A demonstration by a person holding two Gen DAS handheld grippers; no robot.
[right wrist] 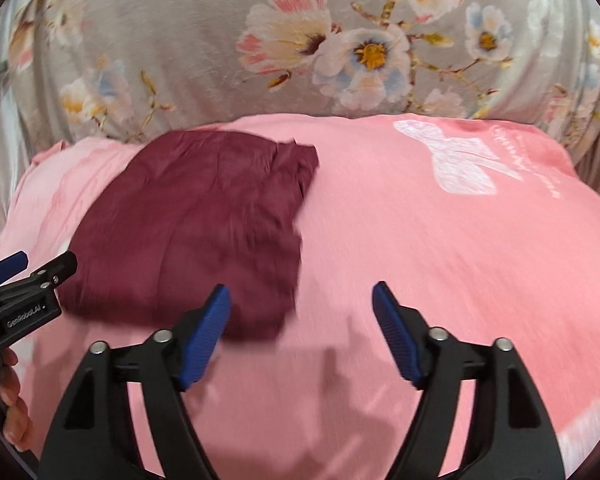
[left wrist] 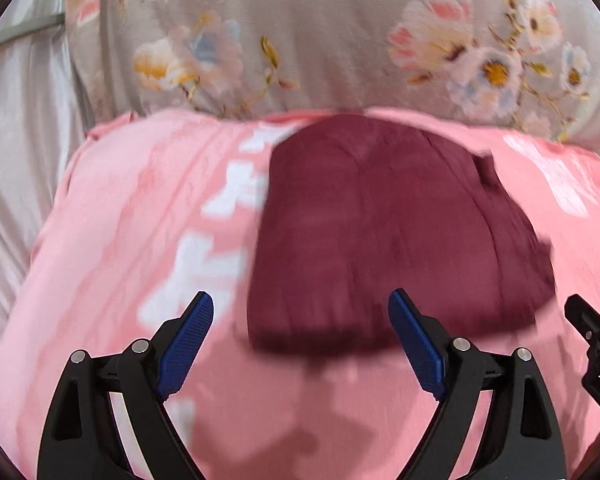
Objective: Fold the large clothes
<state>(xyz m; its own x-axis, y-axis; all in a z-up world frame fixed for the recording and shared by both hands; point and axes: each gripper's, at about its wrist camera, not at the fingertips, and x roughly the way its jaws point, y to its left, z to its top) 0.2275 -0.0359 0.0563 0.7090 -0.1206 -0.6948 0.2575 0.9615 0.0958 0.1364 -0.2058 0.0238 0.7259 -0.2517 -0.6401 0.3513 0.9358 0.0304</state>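
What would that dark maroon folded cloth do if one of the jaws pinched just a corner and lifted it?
The dark maroon folded cloth would probably droop and unfold: its wrinkled surface and loose upper-right corner suggest thin, limp fabric. It looks light for its size, lying flat. Pushed, it might bunch or drag on the pink printed sheet beneath.

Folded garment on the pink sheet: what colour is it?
Plain dark maroon garment, no print, lying on the pink sheet. Right wrist view shows it best.
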